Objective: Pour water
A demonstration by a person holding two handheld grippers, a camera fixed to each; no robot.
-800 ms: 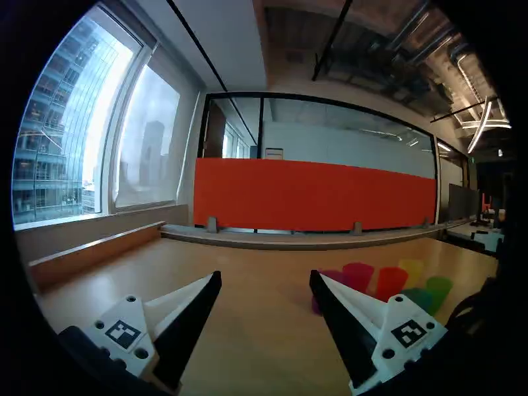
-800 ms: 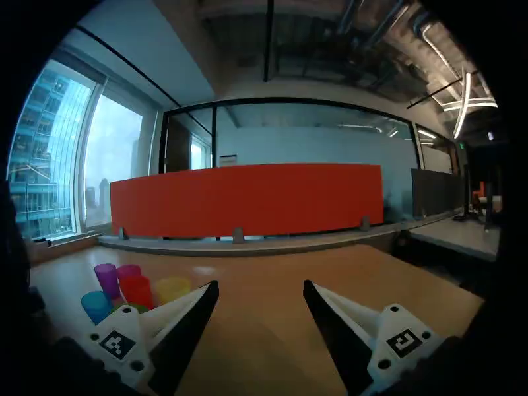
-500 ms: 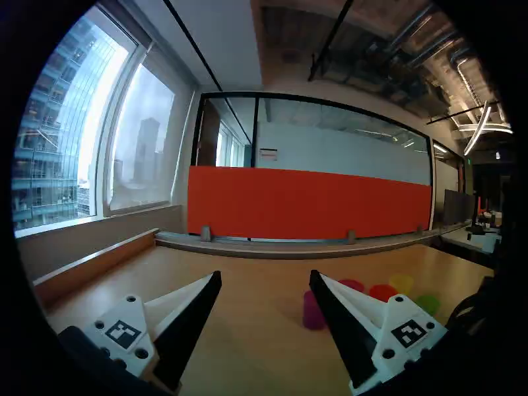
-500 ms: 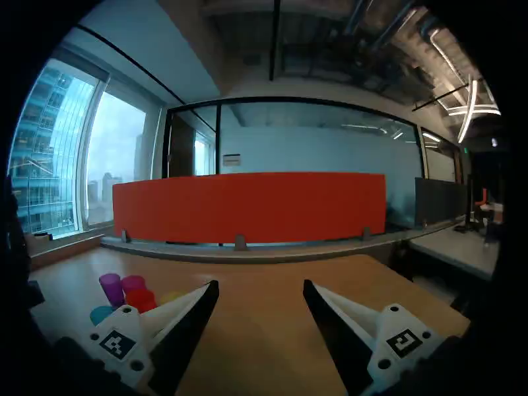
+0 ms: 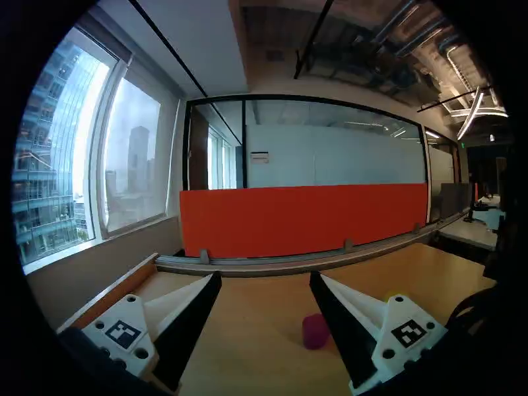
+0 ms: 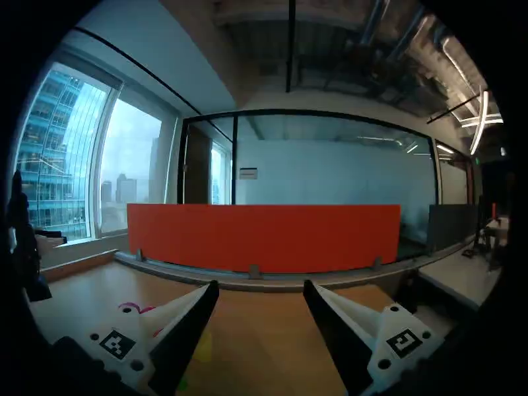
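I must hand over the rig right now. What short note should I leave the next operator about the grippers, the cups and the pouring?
Left gripper: open, empty, over the wooden table.
Right gripper: open, empty.
Cups: a purple cup stands on the table beside the left gripper's finger; a yellow cup shows partly past the right gripper's finger.
Done: nothing gripped, no pouring seen.
Left: grasp a cup and pour; which cup holds water cannot be told.

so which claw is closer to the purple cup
Left, it seems: the purple cup sits low between the fingers of the left claw, while it lies outside the left finger of the right claw.
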